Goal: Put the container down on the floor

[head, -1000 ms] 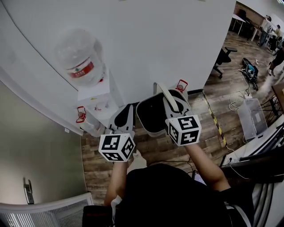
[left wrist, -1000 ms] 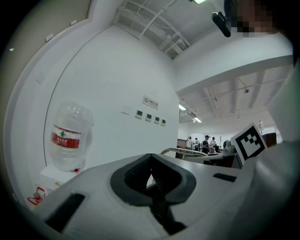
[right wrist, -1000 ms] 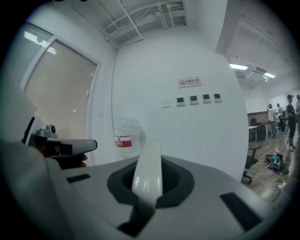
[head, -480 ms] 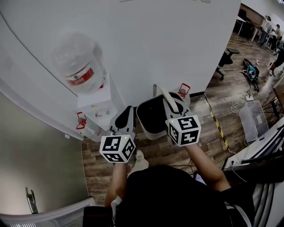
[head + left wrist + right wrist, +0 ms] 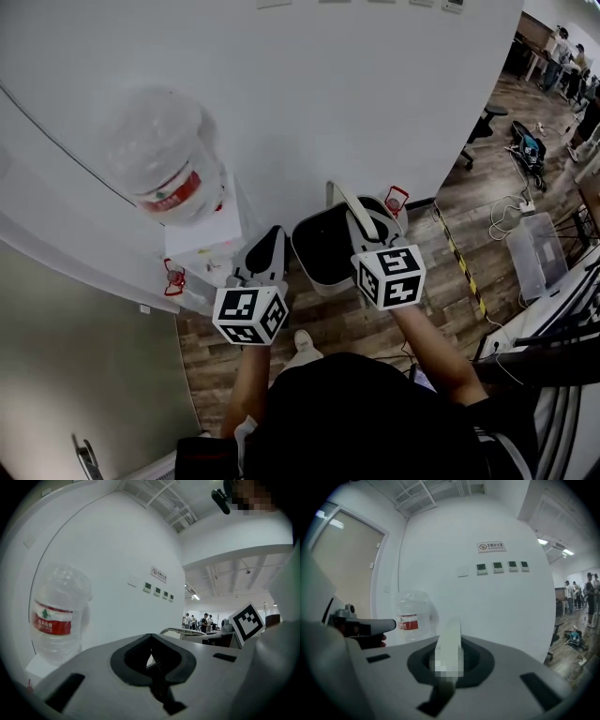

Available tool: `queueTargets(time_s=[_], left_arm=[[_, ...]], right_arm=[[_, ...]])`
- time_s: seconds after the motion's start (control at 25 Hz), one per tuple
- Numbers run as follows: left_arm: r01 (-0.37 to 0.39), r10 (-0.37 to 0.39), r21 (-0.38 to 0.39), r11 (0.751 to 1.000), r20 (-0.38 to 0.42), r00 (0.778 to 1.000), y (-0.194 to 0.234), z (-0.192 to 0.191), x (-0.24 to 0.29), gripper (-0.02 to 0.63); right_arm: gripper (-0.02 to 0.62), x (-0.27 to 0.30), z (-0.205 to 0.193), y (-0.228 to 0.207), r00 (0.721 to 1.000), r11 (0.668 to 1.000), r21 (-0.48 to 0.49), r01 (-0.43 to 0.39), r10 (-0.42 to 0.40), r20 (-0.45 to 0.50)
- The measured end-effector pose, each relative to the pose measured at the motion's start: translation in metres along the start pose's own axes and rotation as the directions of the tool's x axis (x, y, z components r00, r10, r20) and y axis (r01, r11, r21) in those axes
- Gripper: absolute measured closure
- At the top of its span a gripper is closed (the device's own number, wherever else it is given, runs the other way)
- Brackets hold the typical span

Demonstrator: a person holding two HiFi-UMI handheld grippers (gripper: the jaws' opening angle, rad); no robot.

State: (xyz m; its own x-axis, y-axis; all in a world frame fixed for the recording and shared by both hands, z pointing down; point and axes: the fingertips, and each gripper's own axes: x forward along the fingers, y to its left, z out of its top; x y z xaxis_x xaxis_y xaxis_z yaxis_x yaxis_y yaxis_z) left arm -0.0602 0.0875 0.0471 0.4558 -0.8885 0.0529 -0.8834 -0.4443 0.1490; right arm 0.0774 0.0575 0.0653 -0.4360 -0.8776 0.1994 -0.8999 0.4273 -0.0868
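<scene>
right tool: clamped on container handle | left tool: closed, empty | container looks off floor | todo: lower, release

This is an open-plan office: water-cooler bottle at ten o'clock, swivel chair at two, people beyond it, wood-look floor underfoot.

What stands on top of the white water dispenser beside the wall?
A large clear water bottle with a red label stands on the dispenser. The bottle's neck cannot be seen, because it is covered where it enters the dispenser's top.
</scene>
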Motion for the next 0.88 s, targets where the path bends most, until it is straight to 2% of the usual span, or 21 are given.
queueTargets(time_s=[0.44, 0.88], left_arm=[[0.072, -0.075, -0.06, 0.996, -0.048, 0.996, 0.069, -0.004, 0.042, 0.592], [0.108, -0.117, -0.111, 0.988, -0.08, 0.99, 0.11, -0.017, 0.055, 0.592]], right_arm=[[0.566, 0.075, -0.001, 0.013, 0.997, 0.998, 0.027, 0.064, -0.062, -0.053], [0.566, 0.114, -0.019, 0.027, 0.989, 0.994, 0.038, 0.106, -0.102, -0.111]])
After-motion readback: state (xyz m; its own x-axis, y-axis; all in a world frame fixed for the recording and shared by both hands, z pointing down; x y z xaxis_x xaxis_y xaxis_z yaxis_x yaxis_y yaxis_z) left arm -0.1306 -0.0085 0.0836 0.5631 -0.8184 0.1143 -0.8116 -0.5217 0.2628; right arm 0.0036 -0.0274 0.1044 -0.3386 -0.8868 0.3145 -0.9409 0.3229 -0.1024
